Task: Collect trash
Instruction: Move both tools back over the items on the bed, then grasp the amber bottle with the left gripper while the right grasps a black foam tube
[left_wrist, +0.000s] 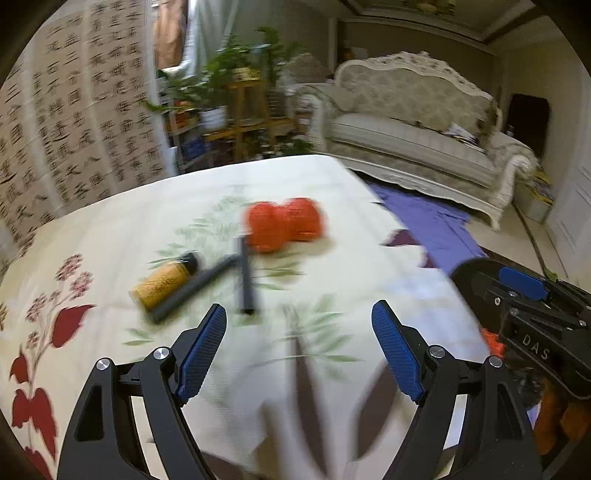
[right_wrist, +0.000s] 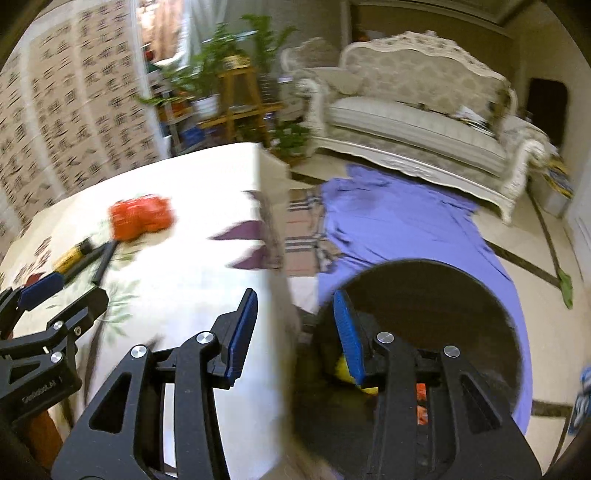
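Lying roughly crosswise, blurred: black sticks (left_wrist: 218, 282)

A crumpled orange-red plastic wrapper (left_wrist: 282, 224) lies bunched in two lobes on the floral white cloth of the table (left_wrist: 110, 229), toward its far side. Just in front of it, two dark grey sticks (left_wrist: 221, 282) lie crossed, one touching the wrapper's near edge. Against the longer stick rests a small yellow bottle with a black cap (left_wrist: 164, 280), on its side. Beside the table stands a round black bin (right_wrist: 424, 332), with yellow and orange scraps (right_wrist: 345, 369) inside.
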